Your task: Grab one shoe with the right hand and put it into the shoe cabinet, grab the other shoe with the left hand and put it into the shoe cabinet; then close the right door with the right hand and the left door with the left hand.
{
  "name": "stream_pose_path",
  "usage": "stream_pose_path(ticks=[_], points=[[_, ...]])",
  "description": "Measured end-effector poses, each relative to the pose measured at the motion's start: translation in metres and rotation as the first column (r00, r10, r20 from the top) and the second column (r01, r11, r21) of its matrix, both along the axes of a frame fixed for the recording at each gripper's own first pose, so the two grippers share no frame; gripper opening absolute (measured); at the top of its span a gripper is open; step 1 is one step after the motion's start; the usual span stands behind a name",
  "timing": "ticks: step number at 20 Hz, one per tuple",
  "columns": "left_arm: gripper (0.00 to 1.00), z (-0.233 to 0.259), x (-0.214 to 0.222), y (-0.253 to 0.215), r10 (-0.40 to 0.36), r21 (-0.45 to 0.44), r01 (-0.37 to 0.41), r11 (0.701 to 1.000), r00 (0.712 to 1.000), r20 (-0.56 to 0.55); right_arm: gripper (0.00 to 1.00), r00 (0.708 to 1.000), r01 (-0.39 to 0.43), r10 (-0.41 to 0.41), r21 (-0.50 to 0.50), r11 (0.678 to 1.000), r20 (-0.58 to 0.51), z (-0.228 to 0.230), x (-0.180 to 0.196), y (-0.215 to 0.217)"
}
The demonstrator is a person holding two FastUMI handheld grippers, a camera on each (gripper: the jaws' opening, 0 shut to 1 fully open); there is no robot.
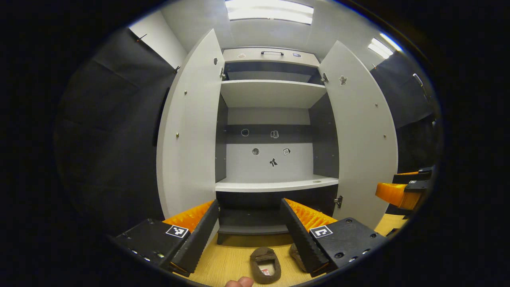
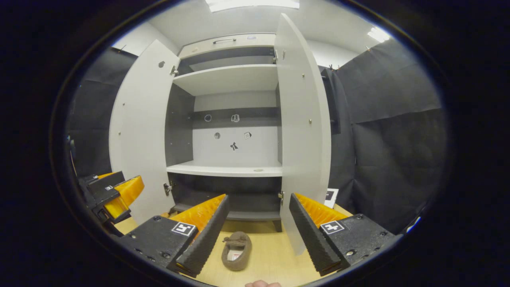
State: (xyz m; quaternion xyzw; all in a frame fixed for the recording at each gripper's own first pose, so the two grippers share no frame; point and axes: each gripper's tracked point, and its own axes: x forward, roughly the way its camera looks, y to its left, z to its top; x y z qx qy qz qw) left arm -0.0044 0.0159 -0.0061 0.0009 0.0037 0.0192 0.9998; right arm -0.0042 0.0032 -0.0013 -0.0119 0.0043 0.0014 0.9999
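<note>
Pale wood floor (image 2: pixel 275 255) in a black-draped booth, white shoe cabinet (image 1: pixel 275 93) ahead, both doors swung wide.

Right gripper view, near to far: right gripper (image 2: pixel 255 233) at the frame bottom, fingers spread wide, nothing between them. Just beyond and low centre, a brown shoe (image 2: pixel 236 251) lies on the floor in the gap between the fingers, nearer the left one. Long axis runs roughly straight away from the camera, toe toward the cabinet, opening toward the lens. Past it, the cabinet's lower shelf (image 2: pixel 225 170), bare. Right door (image 2: pixel 303 131) stands edge-on at centre right.

Left gripper view: left gripper (image 1: pixel 251 235) also spread, holding nothing. One shoe sits bottom centre; a second shoe (image 1: pixel 295 255) lies just right of it, partly hidden behind the right-hand finger. Left door (image 1: pixel 191 131) is centre left.

Judgement: both shoes not yet lifted. The first grab looks like a short drop forward and down, fingers straddling the shoe across its width.
</note>
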Motion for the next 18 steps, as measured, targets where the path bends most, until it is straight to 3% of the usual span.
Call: stream_pose_path(ticks=[13,14,16,17,18], points=[[0.95,0.000,-0.007,0.012,0.027,0.017,-0.027,1.000,1.000,-0.003,0.94,0.999,-0.031,0.031,-0.026,0.999,0.017,0.005,-0.001,0.015],[0.95,0.001,-0.008,0.011,0.026,0.015,-0.026,1.000,1.000,-0.002,0.99,0.999,-0.030,0.030,-0.029,0.999,0.016,0.005,-0.001,0.015],[0.94,0.001,-0.009,0.012,0.027,0.013,-0.027,1.000,1.000,-0.002,0.94,0.999,-0.030,0.030,-0.033,0.999,0.013,0.003,-0.002,0.014],[0.94,0.001,-0.009,0.012,0.027,0.013,-0.027,1.000,1.000,-0.001,0.99,0.999,-0.030,0.030,-0.034,0.999,0.011,0.002,-0.002,0.015],[0.94,0.002,-0.009,0.012,0.028,0.013,-0.028,1.000,1.000,-0.001,0.94,1.000,-0.029,0.030,-0.035,0.999,0.010,0.002,-0.003,0.015]])
